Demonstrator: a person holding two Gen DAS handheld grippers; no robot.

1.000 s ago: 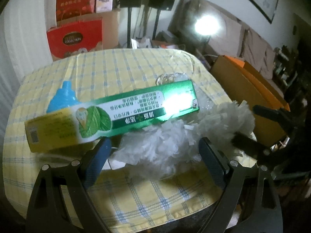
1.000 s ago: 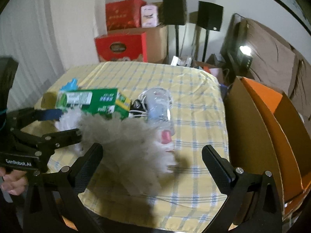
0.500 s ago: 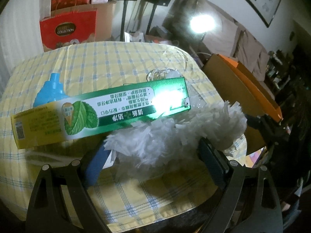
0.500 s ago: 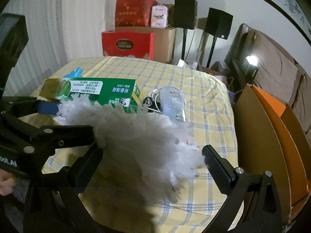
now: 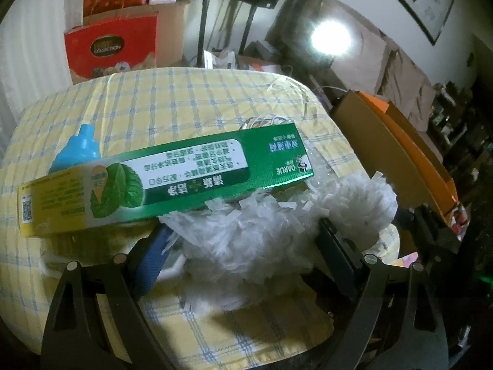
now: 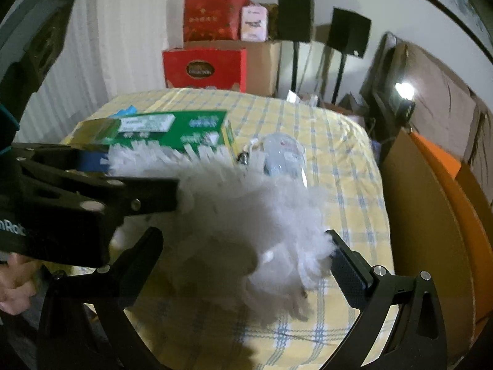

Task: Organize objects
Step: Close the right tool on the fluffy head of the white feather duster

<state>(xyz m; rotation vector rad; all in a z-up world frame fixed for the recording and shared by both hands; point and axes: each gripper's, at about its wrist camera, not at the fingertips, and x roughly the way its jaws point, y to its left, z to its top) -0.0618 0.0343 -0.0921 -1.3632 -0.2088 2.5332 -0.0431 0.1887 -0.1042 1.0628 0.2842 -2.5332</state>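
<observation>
A fluffy white duster (image 5: pixel 262 231) lies on the yellow checked tablecloth (image 5: pixel 185 98), between the wide-apart fingers of my left gripper (image 5: pixel 243 249), which is open. A green toothpaste box (image 5: pixel 172 182) rests across the duster's far side and against a blue-capped bottle (image 5: pixel 77 151). In the right wrist view the duster (image 6: pixel 246 222) fills the middle, its near fluff between the fingers of my open right gripper (image 6: pixel 246 259). There the left gripper (image 6: pixel 132 172) reaches in from the left, straddling the duster, with the toothpaste box (image 6: pixel 172 129) behind.
A clear plastic bottle (image 6: pixel 285 157) and a coiled white cable (image 5: pixel 265 121) lie behind the duster. An open brown and orange cardboard box (image 6: pixel 431 215) stands off the table's right edge. Red boxes (image 6: pixel 203 67) and speaker stands sit beyond. A hand (image 6: pixel 12 280) holds the left gripper.
Both grippers have moved in closer to the duster, which now looms larger, with its fluff between the right gripper's fingers. Both finger gaps look unchanged.
</observation>
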